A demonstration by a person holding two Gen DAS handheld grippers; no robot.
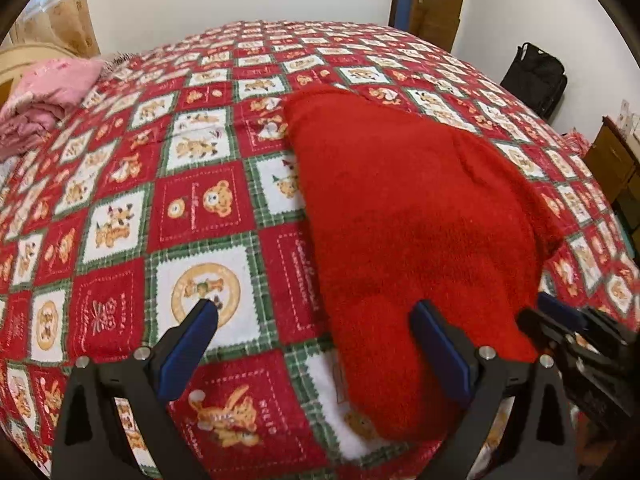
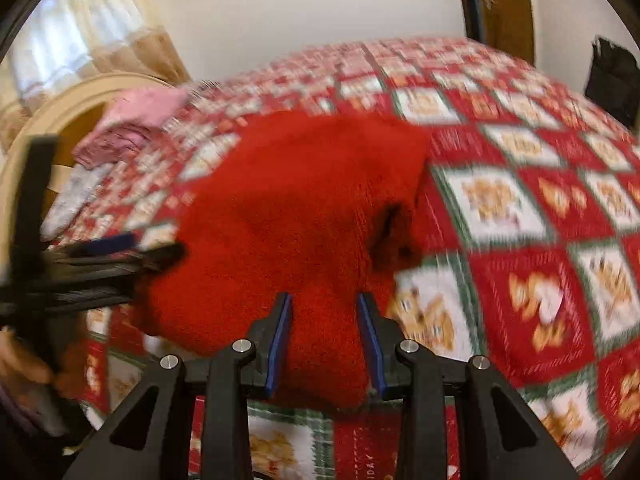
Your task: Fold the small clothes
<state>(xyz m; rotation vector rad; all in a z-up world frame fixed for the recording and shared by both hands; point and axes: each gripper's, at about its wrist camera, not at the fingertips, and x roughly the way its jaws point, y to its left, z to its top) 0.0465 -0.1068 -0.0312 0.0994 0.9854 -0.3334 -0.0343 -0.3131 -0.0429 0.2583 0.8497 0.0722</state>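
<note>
Here left gripper (image 1: 314,320) tilted down, jaws wide, empty; right gripper (image 2: 325,316) jaws clamp red garment (image 2: 296,200).

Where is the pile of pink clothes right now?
The pile of pink clothes sits at the far left edge of the bed, beside the cream headboard, well left of the red garment in both wrist views.

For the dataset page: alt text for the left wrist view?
A red fleece garment lies on a bed under a teddy-bear patchwork blanket, seen past the open left gripper, whose right finger is over the garment's near end. The right gripper enters at lower right; folded pink clothes sit far left.
</note>
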